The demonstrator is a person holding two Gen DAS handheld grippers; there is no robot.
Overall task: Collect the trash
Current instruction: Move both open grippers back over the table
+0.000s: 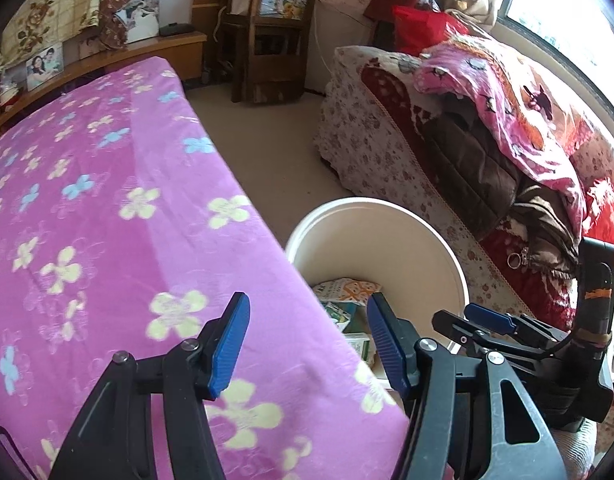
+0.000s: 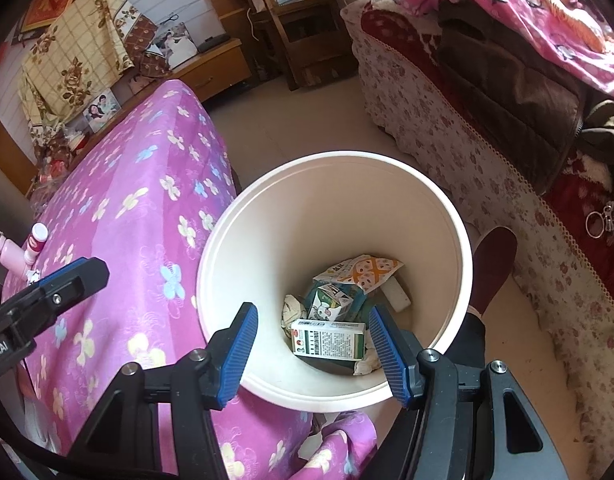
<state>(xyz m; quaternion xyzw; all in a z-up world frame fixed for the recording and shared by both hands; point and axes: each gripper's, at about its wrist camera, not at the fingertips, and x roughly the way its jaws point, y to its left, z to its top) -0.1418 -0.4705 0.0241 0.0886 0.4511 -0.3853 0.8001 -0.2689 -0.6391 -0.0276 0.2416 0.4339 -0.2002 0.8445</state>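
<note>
The right gripper (image 2: pixel 313 350) hangs above the mouth of a white bucket (image 2: pixel 227 248), with its blue fingers (image 2: pixel 237 354) spread wide and nothing between them. The bucket stands on the floor, touching the edge of a bed with a pink flowered cover (image 2: pixel 119 200), and between this bed and a sofa with a floral cover (image 2: pixel 447 136).

The trash lies at the bottom of the bucket: a white and green box (image 2: pixel 329 339) lying flat, a small milk carton (image 2: pixel 331 304) behind it, an orange and white wrapper (image 2: pixel 363 270) at the far side, and some crumpled paper (image 2: pixel 293 308) at the left. A white block near the far wall may be more trash, but it is half hidden.

The left gripper (image 1: pixel 309 346) is over the corner of the bed, just beside the bucket, and its fingers are also spread apart and empty. In its view, the right gripper shows from the side at the bucket rim (image 1: pixel 439 236).

On the bed, at the left edge of the right wrist view, stand a small white bottle with a red label (image 2: pixel 36 242) and a pink thing (image 2: pixel 5 252) beside it.
</note>
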